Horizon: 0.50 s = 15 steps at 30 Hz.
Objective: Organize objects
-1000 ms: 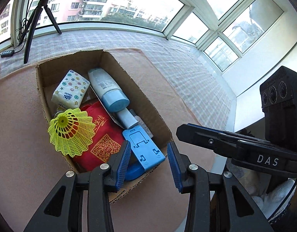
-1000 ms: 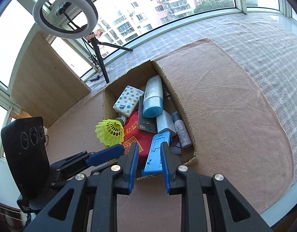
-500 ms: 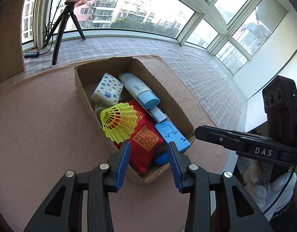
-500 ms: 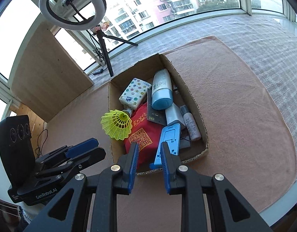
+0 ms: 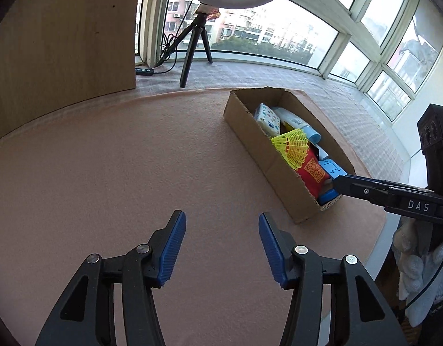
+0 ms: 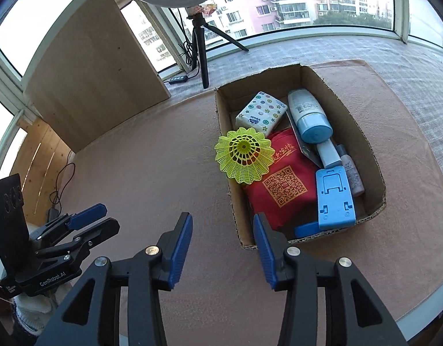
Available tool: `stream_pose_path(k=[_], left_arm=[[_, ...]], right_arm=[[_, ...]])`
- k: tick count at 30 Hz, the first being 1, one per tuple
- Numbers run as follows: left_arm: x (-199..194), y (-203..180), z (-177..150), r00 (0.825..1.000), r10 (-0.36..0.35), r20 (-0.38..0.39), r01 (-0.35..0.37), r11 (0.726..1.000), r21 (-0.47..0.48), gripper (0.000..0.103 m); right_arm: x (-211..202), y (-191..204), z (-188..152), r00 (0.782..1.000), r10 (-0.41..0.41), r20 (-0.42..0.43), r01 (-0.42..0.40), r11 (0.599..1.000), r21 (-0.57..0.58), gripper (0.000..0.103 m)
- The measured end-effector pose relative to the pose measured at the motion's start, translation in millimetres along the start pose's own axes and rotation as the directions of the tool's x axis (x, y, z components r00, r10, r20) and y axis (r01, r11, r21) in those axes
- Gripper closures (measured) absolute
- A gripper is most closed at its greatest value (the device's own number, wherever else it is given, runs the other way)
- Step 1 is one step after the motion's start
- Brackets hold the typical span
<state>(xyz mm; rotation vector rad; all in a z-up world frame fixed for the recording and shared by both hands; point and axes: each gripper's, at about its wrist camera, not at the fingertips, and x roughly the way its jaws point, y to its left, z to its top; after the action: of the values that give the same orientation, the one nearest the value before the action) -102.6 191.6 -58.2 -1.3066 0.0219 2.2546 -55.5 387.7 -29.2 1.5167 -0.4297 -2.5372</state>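
An open cardboard box [image 6: 232,190] stands on the pink mat [image 6: 152,155]. Inside lie a yellow shuttlecock [image 6: 244,155], a patterned tissue pack [image 6: 260,114], a blue-capped bottle [image 6: 309,115], a red pouch with a QR code [image 6: 282,184], a blue plastic stand [image 6: 334,199] and a small pink bottle [image 6: 352,176]. My right gripper [image 6: 222,225] is open and empty, just short of the box's near left corner. My left gripper [image 5: 222,225] is open and empty over bare mat, with the box [image 5: 267,155] off to its right. The shuttlecock [image 5: 293,147] sticks up above the box wall.
A ring light on a tripod [image 6: 201,49] and a wooden board [image 6: 91,66] stand behind the mat, with a cable controller [image 6: 178,80] on the checked cloth. Windows curve round the back. The mat edge [image 5: 380,230] drops off to the right of the left gripper. A gloved hand [image 5: 414,276] holds the right gripper.
Both grippers have drawn back from the box and their jaws have spread a little wider. The left one has swung left over bare mat. The box contents have not moved.
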Motion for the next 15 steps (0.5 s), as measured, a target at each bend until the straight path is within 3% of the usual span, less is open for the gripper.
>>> stream_pose_path(k=[6, 15], left_arm=[[-29.9, 55.6, -26.6, 0.995, 0.092, 0.022, -0.089, 0.990, -0.108, 0.028], [-70.9, 104.5, -58.9, 0.984, 0.171, 0.040, -0.161, 0.967, -0.196, 0.024]], right_arm=[[11.0, 39.2, -10.5, 0.999, -0.028, 0.020, 0.029, 0.999, -0.039, 0.058], [15.5, 110.6, -33.0, 0.994, -0.087, 0.065, 0.097, 0.983, -0.158, 0.051]])
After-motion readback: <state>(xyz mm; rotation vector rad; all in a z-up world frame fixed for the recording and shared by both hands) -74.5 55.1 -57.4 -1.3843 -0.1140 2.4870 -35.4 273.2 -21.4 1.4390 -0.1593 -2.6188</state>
